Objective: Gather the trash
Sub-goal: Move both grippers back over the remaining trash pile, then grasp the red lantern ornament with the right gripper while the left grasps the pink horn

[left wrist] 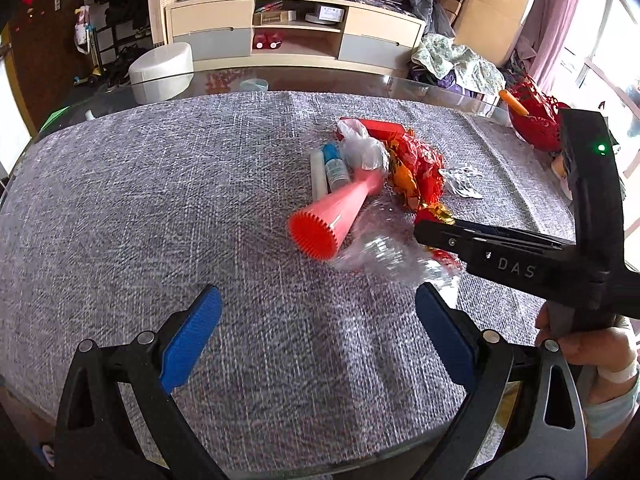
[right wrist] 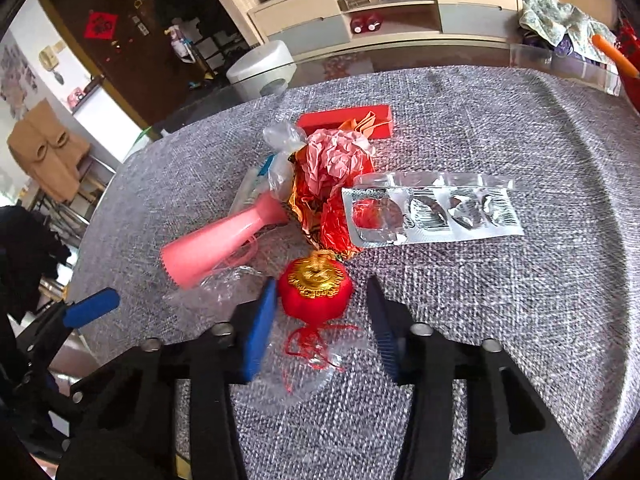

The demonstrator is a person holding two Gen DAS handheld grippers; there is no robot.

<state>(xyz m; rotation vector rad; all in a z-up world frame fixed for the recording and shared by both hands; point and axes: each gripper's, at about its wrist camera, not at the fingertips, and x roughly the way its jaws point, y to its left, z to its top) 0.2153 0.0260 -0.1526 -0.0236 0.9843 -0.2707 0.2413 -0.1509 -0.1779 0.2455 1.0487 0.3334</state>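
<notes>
The right gripper point(right wrist: 322, 320) is down over the grey cloth point(right wrist: 500, 300) and its blue pads sit either side of a small red ornament point(right wrist: 316, 292) with a gold top. The left pad looks to be right against the ornament, the right pad stands just clear of it, so the jaws are part way in with the ornament between them and not clamped. The ornament lies on a clear plastic wrapper point(right wrist: 308, 376), its red tassel trailing back toward the camera.

Just beyond it is the trash pile: a pink cone-shaped tube point(right wrist: 224, 240) lying on its side, crumpled red and gold foil point(right wrist: 320, 216), a ball of pink paper point(right wrist: 336, 156), a clear bag point(right wrist: 282, 140), and a flat red box point(right wrist: 344, 118) at the back. A silver blister pack point(right wrist: 432, 210) lies to the right, one end resting on the foil.

The left gripper point(left wrist: 318, 332) hovers nearer the table edge, jaws wide apart, nothing between them. From its view the tube's ribbed orange end point(left wrist: 314, 236) points toward it, with two small white tubes point(left wrist: 326, 170) lying beside the pile. A hand point(left wrist: 592, 344) grips the right tool's handle.
</notes>
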